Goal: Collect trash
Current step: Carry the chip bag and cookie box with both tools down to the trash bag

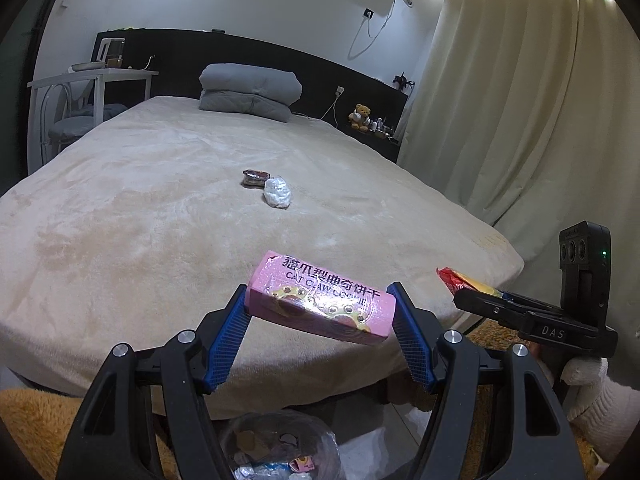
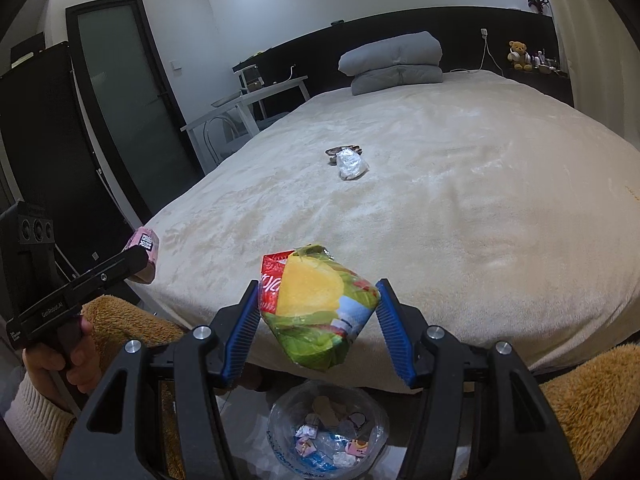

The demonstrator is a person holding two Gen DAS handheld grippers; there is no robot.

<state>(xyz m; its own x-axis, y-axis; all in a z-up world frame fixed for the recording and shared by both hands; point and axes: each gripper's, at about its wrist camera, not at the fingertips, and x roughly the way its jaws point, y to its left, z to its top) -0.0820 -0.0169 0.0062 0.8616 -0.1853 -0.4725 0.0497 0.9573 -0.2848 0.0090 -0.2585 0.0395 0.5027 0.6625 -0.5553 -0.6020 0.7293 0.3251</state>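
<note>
My left gripper (image 1: 320, 308) is shut on a pink cookie box (image 1: 320, 300) and holds it above the bed's foot edge. My right gripper (image 2: 318, 304) is shut on a crumpled yellow, green and red snack bag (image 2: 320, 304). A trash bag (image 2: 328, 432) with several wrappers sits open on the floor below both grippers, also in the left wrist view (image 1: 280, 444). A clear crumpled plastic wrapper (image 1: 277, 192) and a dark brown wrapper (image 1: 254, 178) lie together mid-bed; both show in the right wrist view, the clear one (image 2: 350, 164) in front of the dark one (image 2: 336, 151).
The beige bed (image 1: 160, 220) fills the view, with a folded grey duvet (image 1: 250, 92) at its head. A white desk and chair (image 1: 92, 92) stand left, curtains (image 1: 520, 100) right. A dark door (image 2: 120, 92) stands far left. Orange fleece (image 2: 592, 396) lies beside the trash bag.
</note>
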